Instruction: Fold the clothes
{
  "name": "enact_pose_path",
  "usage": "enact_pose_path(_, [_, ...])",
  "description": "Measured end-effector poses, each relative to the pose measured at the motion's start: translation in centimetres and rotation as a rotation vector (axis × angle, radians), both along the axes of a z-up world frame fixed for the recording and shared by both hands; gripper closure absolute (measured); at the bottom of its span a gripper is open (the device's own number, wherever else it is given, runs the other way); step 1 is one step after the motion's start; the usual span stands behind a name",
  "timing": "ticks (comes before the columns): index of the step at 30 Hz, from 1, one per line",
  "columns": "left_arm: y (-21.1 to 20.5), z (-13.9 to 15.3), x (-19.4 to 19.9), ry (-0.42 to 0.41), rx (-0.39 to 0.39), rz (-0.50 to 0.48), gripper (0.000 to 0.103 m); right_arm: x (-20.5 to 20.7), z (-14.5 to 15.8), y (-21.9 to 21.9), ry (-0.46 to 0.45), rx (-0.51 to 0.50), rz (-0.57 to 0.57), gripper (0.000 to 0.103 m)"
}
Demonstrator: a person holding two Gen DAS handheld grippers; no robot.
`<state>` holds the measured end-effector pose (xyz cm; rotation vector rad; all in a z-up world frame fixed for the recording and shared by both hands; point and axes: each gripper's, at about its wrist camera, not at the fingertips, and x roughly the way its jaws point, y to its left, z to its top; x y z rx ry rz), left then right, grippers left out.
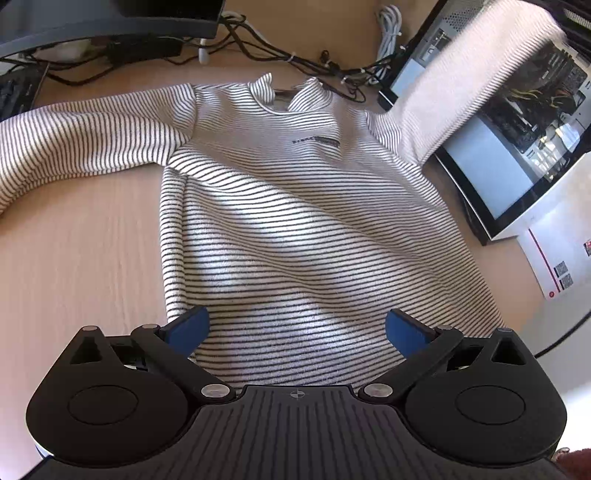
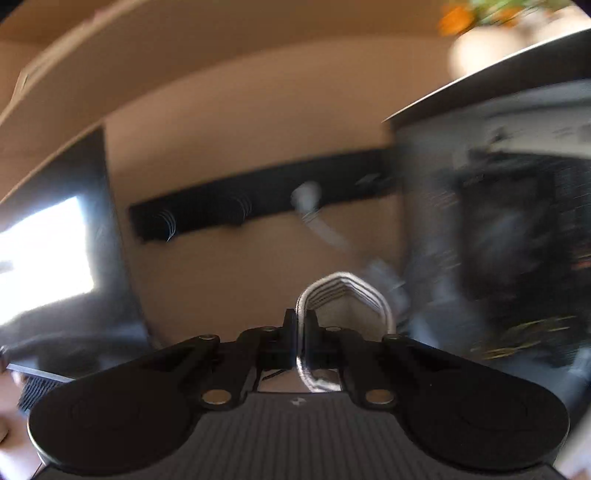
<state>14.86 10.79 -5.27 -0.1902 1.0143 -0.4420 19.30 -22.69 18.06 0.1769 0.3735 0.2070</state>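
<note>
A white sweater with thin black stripes (image 1: pixel 288 206) lies flat on the wooden desk (image 1: pixel 81 251), collar at the far end. Its left sleeve (image 1: pixel 74 140) is spread out to the left. Its right sleeve (image 1: pixel 476 70) is lifted up and to the right, in front of a computer case. My left gripper (image 1: pixel 297 330) is open, with blue pads, and hovers over the sweater's hem. My right gripper (image 2: pixel 301 332) is shut on the striped cuff (image 2: pixel 343 299) of the sleeve and holds it in the air; that view is blurred.
Black cables (image 1: pixel 258 40) and a white cable (image 1: pixel 389 26) lie behind the collar. A monitor base (image 1: pixel 110 22) stands at the back left. A glass-sided computer case (image 1: pixel 517 140) stands at the right, with a white leaflet (image 1: pixel 554 258) beside it.
</note>
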Motion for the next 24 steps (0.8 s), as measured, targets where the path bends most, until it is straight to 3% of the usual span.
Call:
enact_pose_path(7, [0.1, -0.1, -0.3, -0.01, -0.008, 0.006, 0.0, 2.9, -2.0, 7.3, 0.051, -0.056, 0.145, 0.099])
enact_pose_path(17, [0.0, -0.1, -0.2, -0.01, -0.011, 0.013, 0.0, 3.5, -2.0, 10.9, 0.035, -0.073, 0.25, 0.097])
enact_pose_path(22, [-0.3, -0.1, 0.0, -0.01, 0.005, 0.015, 0.0, 4.7, -3.0, 10.5, 0.058, -0.049, 0.252, 0.083])
enact_pose_path(24, [-0.4, -0.1, 0.0, -0.011, 0.014, 0.015, 0.0, 4.2, -4.6, 9.8, 0.093, -0.048, 0.248, 0.07])
